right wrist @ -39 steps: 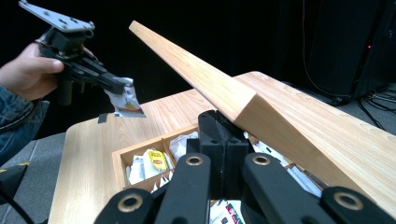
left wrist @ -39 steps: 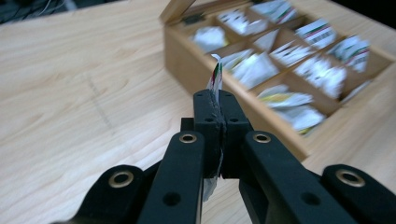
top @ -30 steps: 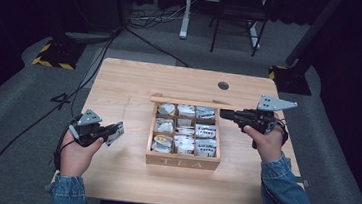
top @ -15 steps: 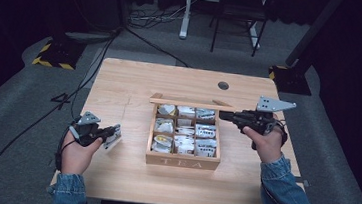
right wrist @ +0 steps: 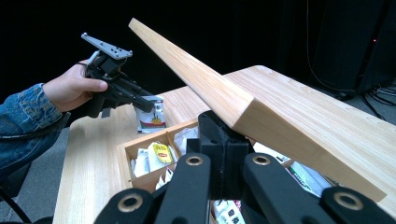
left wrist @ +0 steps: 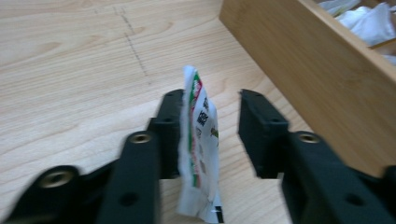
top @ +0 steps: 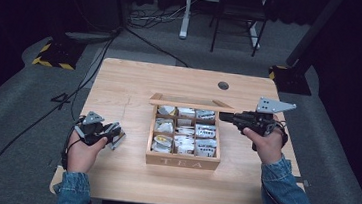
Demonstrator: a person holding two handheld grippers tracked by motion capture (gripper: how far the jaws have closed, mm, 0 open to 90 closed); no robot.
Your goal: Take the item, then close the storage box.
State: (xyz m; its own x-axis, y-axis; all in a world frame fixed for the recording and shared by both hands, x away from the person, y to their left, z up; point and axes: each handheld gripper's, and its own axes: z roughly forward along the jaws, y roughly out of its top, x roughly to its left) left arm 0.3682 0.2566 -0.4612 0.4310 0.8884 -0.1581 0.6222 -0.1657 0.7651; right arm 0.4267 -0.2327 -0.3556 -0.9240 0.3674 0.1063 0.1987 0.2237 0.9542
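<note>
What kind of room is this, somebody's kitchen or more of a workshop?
Probably a lab or recording studio, not a kitchen. Dark curtains surround a lone wooden table, cables trail over grey carpet, and hazard-striped stand bases sit nearby. The person works a tea box with handheld grippers.

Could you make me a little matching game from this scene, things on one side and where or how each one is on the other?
Things:
1. lid
2. tea packet
3. tea box
4. round hole

States:
A. stands open at mid-table
B. propped up by the right tongs
C. between the open jaws of the left tongs
D. near the table's far edge

Pairs: 1-B, 2-C, 3-A, 4-D
</note>
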